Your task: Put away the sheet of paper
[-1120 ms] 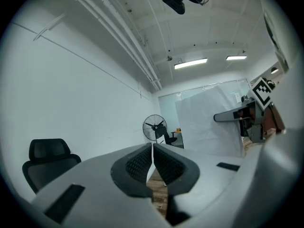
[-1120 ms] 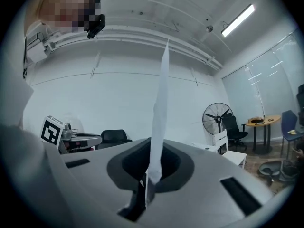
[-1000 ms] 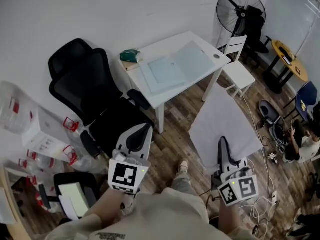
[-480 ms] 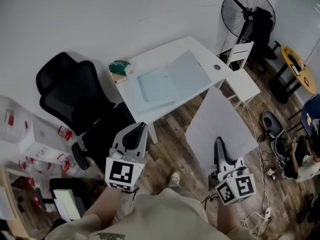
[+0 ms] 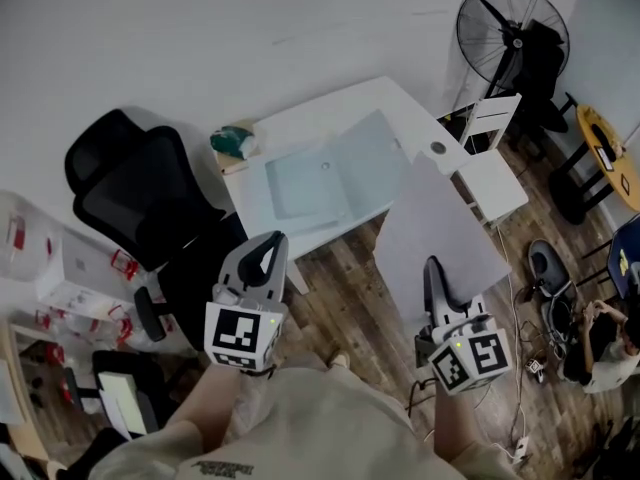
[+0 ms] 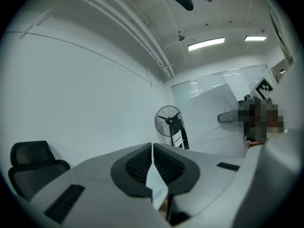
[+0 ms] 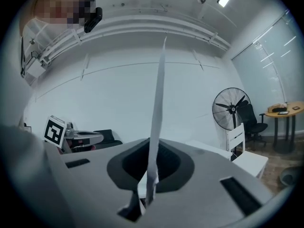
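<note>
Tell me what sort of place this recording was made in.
Most likely an office or workroom: there is a white desk, a black office chair beside it, and a pedestal fan further back.

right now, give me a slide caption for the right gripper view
Right gripper shut on a thin white sheet of paper seen edge-on, black pedestal fan beside a white chair behind.

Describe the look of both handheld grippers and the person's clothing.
Left gripper and right gripper: pale grey-white shells, tapering fingers lined with dark ribbed pads, each bearing a cube of black-and-white square markers. The person wears a beige top.
</note>
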The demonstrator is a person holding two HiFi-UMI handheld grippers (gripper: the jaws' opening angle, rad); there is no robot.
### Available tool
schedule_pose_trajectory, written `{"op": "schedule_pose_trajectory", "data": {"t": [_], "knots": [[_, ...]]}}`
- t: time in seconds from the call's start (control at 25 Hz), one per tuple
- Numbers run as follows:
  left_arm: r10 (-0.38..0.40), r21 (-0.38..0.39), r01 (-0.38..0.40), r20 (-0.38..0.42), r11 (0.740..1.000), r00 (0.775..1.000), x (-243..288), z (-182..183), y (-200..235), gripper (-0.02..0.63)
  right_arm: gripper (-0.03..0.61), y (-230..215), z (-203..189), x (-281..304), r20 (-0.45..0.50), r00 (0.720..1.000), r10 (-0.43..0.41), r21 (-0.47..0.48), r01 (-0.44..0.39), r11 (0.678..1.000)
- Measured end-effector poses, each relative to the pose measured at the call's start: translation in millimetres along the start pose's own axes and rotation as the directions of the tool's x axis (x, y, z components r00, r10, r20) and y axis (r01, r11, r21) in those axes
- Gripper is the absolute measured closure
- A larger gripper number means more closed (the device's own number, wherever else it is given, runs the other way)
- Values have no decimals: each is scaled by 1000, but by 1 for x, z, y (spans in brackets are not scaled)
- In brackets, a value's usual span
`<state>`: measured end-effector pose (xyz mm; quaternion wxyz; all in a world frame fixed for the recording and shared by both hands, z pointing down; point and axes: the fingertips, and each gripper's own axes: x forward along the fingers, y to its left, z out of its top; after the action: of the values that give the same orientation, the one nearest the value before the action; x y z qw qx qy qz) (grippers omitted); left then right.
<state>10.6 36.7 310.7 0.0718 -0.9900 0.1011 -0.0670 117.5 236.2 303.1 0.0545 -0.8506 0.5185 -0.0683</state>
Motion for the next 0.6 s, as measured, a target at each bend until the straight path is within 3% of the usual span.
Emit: {"op": "schedule_pose_trajectory", "data": {"t": [0.6], "knots": [[25, 0, -25, -24, 1000, 999, 31, -5, 13, 586, 555, -23, -11, 48, -59, 997, 51, -22, -53, 998]]}}
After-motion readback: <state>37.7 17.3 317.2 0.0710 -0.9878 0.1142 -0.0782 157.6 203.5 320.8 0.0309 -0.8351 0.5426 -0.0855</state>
